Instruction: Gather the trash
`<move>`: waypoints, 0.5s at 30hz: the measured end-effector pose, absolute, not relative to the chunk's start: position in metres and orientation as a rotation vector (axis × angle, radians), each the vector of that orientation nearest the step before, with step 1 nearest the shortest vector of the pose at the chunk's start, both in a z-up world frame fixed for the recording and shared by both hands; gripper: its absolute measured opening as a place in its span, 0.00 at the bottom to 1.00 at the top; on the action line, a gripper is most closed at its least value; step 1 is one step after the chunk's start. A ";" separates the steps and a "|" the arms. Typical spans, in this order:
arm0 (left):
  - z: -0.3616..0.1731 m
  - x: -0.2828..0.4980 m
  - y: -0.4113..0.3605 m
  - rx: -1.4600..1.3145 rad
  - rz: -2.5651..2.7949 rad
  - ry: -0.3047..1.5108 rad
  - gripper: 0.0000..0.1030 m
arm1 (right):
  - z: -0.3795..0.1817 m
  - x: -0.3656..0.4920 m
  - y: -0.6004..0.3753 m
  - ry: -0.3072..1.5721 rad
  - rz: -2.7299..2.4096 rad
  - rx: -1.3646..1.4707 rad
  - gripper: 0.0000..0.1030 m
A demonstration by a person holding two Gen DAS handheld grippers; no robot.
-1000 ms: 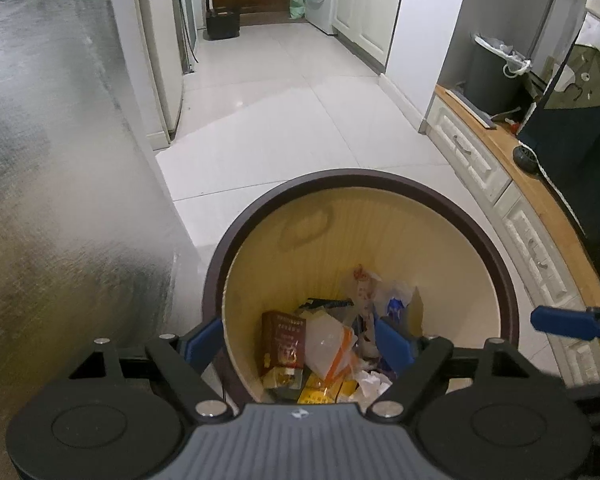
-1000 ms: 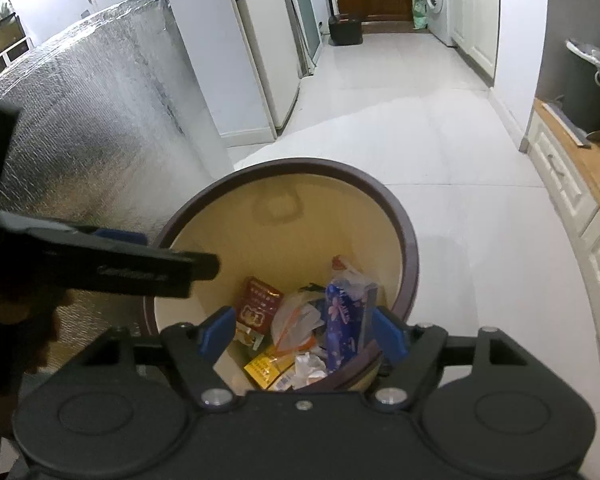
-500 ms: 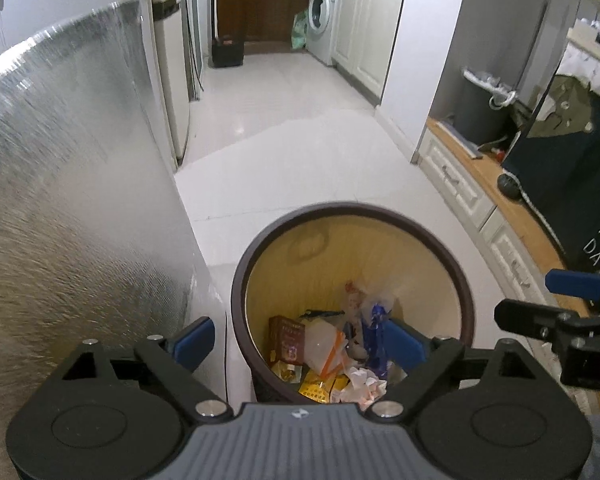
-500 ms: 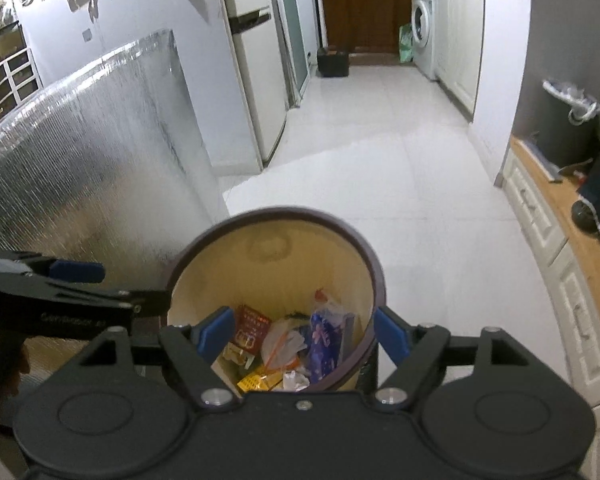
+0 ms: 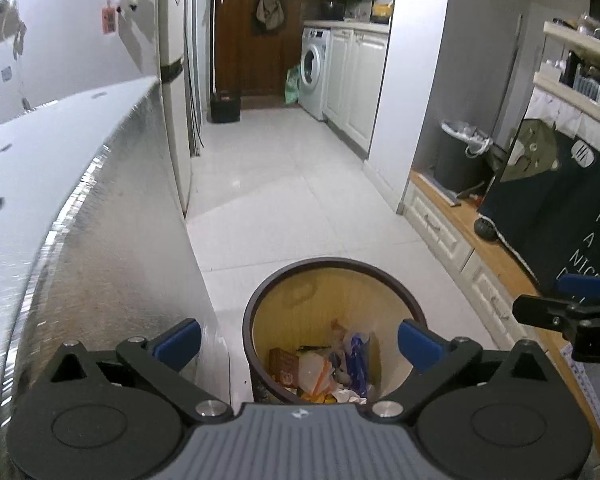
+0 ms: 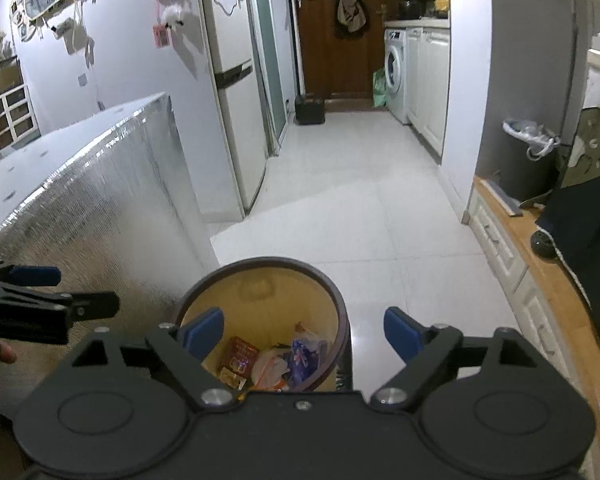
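Both views were taken from above, angled steeply down and forward along a tiled corridor. The left wrist view was set nearer the foil-covered counter (image 5: 80,208); the right wrist view stood beside it, further right. A round bin (image 5: 332,280) (image 6: 262,284), seen close below, and the distant washing machine (image 5: 314,70) (image 6: 396,74) were shared.

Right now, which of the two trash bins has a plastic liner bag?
The dark grey bin by the far wall; white bag handles hang over its rim. The brown-rimmed wastebasket is unlined.
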State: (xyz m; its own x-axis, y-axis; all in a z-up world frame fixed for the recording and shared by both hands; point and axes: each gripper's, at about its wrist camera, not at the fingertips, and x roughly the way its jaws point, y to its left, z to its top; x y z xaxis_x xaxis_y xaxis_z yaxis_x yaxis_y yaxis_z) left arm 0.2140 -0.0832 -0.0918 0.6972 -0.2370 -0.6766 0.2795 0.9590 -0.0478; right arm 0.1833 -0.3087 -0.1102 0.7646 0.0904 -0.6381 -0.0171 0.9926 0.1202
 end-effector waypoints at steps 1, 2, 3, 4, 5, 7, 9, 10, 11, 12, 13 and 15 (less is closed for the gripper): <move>-0.088 0.207 -0.081 0.064 -0.287 0.734 1.00 | -0.106 0.177 -0.309 0.689 0.055 0.111 0.89; -0.084 0.201 -0.080 0.067 -0.288 0.723 1.00 | -0.102 0.171 -0.309 0.680 0.053 0.112 0.91; -0.081 0.196 -0.080 0.066 -0.291 0.711 1.00 | -0.099 0.167 -0.308 0.671 0.048 0.114 0.91; -0.077 0.188 -0.077 0.059 -0.296 0.696 1.00 | -0.096 0.160 -0.308 0.660 0.045 0.116 0.93; -0.074 0.183 -0.075 0.052 -0.298 0.683 1.00 | -0.093 0.155 -0.307 0.652 0.045 0.117 0.94; -0.068 0.169 -0.071 0.043 -0.292 0.655 1.00 | -0.087 0.143 -0.306 0.633 0.040 0.118 0.96; -0.063 0.155 -0.068 0.051 -0.286 0.633 1.00 | -0.082 0.130 -0.304 0.613 0.031 0.114 0.97; -0.061 0.150 -0.066 0.053 -0.282 0.625 1.00 | -0.079 0.124 -0.303 0.601 0.025 0.113 0.97; -0.059 0.143 -0.064 0.052 -0.278 0.615 1.00 | -0.077 0.119 -0.302 0.592 0.022 0.112 0.98; -0.059 0.138 -0.062 0.051 -0.272 0.609 1.00 | -0.075 0.114 -0.301 0.583 0.019 0.112 0.99; -0.057 0.132 -0.060 0.050 -0.262 0.601 1.00 | -0.073 0.110 -0.300 0.573 0.015 0.111 1.00; -0.054 0.121 -0.056 0.048 -0.246 0.585 1.00 | -0.067 0.100 -0.298 0.553 0.006 0.110 1.00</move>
State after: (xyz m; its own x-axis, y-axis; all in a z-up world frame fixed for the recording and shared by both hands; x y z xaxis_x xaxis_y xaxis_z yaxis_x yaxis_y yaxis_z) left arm 0.1210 -0.0563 -0.0544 0.8054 -0.2159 -0.5520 0.2428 0.9698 -0.0250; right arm 0.1001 -0.2983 -0.0673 0.8511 0.0355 -0.5239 0.0239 0.9940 0.1063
